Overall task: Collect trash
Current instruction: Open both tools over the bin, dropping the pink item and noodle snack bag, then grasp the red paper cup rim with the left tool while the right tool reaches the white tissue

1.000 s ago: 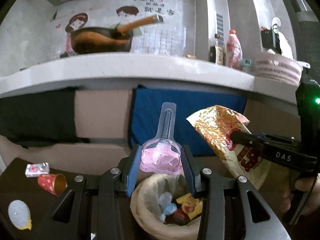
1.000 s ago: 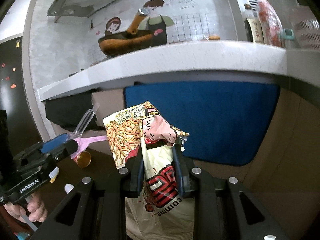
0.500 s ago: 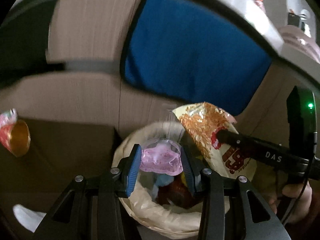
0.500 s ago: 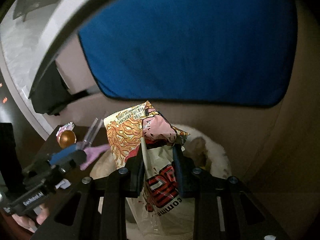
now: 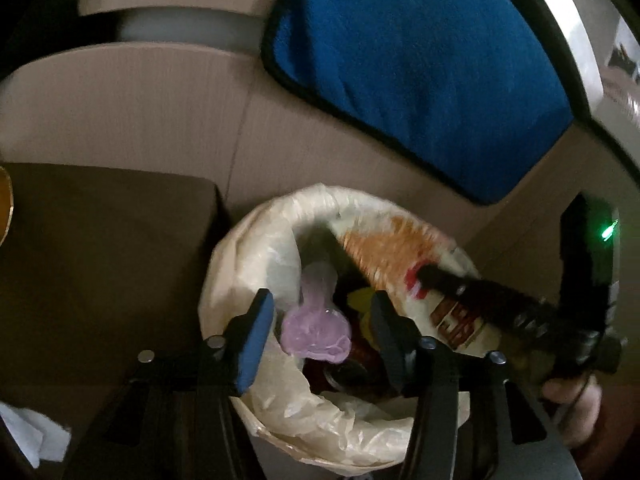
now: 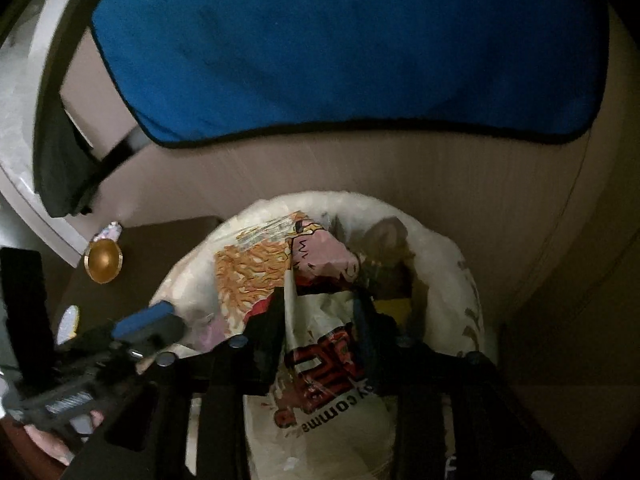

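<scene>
A round bin lined with a pale plastic bag (image 5: 256,248) (image 6: 448,248) stands on the floor below both grippers. My left gripper (image 5: 320,320) is open above it; the pink clear blister pack (image 5: 316,328) lies loose between the fingers, dropping into the bin. My right gripper (image 6: 320,320) is shut on a noodle snack bag (image 6: 320,360), printed orange and red, held over the bin mouth. That bag also shows in the left wrist view (image 5: 384,252), pinched by the right gripper (image 5: 424,276).
A dark brown low table (image 5: 100,260) stands left of the bin, with a gold-lined paper cup (image 6: 103,265), a small wrapper (image 6: 110,232) and a white scrap (image 5: 32,436). A blue mat (image 5: 420,80) hangs on the beige cabinet behind.
Both grippers tilted down and moved over the bin. My left gripper opened and let go of the pink blister pack. My right gripper still holds the noodle bag, now lower.
</scene>
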Demonstrator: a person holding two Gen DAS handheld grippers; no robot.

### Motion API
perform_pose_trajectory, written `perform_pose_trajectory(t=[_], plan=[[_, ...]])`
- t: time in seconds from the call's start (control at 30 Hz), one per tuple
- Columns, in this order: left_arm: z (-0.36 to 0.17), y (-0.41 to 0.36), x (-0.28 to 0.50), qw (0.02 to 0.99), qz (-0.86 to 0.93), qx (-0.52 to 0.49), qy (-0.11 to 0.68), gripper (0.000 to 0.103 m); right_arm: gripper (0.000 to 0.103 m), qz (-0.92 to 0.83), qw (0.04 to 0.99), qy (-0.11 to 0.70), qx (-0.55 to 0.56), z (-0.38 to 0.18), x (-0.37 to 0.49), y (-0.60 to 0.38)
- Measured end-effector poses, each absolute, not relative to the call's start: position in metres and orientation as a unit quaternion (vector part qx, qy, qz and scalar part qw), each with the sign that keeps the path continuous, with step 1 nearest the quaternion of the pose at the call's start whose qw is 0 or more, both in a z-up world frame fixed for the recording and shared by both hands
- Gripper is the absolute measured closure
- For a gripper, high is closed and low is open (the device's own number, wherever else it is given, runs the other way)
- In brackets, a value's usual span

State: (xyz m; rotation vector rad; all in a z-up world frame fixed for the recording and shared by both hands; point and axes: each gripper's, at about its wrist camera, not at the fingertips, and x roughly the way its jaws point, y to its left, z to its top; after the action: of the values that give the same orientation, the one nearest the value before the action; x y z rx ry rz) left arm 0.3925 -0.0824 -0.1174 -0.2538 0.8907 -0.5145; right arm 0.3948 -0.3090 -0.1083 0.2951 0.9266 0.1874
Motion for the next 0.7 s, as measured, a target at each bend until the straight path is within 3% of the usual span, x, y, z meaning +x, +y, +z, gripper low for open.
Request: perform_pose_trajectory(t=[0.13, 0.4, 0.7], plan=[[-0.103, -0.067, 0.389, 0.871, -0.234, -0.135, 0.41, 0.048, 0.05, 0.083, 0.87, 0.466, 0.141, -0.115, 0.398, -0.304], [-0.089, -0.028, 0.374, 0.881, -0.211, -0.15, 0.396, 0.048, 0.034, 0.085, 0.902, 0.406, 0.12, -0.082, 0.383, -0.293], [-0.079, 0.033, 0.336, 0.902, -0.176, -0.126, 0.375, 0.048, 0.033, 0.11, 0.919, 0.368, 0.092, -0.046, 0.357, -0.278]])
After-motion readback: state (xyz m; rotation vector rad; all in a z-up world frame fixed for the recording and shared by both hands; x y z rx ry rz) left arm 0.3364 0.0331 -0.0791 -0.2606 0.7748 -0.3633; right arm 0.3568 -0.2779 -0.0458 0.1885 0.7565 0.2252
